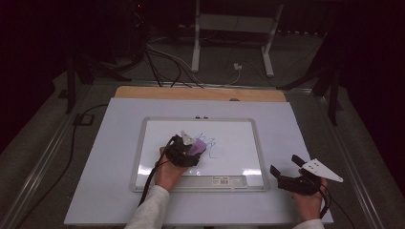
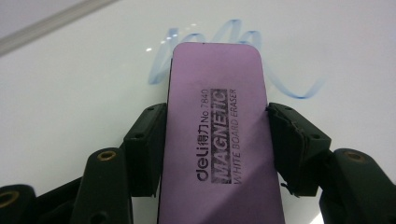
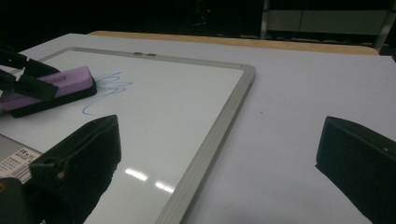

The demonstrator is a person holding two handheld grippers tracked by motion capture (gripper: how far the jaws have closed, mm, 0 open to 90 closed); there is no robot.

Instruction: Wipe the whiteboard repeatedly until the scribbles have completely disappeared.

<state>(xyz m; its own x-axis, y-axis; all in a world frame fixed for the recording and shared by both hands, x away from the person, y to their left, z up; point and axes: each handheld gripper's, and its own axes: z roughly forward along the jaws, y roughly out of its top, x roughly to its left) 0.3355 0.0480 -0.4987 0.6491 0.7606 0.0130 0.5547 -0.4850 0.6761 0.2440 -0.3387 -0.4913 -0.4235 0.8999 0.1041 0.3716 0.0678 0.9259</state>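
Note:
A purple magnetic whiteboard eraser (image 2: 217, 135) lies flat on the whiteboard (image 1: 239, 138), and my left gripper (image 1: 191, 150) is shut on its two long sides. Blue marker scribbles (image 2: 243, 42) run just past the eraser's far end. The high view has the eraser (image 1: 198, 145) near the board's middle, beside the scribble (image 1: 212, 143). My right gripper (image 1: 286, 171) stands open over the white table to the right of the board, nothing between its jaws. In the right gripper view the eraser (image 3: 56, 86) sits at the far left on the board.
The whiteboard's metal frame (image 3: 219, 130) runs between my right gripper and the eraser. A white sheet (image 1: 296, 124) covers the table under the board, with a wooden edge (image 1: 200, 93) at the back. Cables (image 1: 167, 62) and a stand's legs (image 1: 196, 52) lie on the floor beyond.

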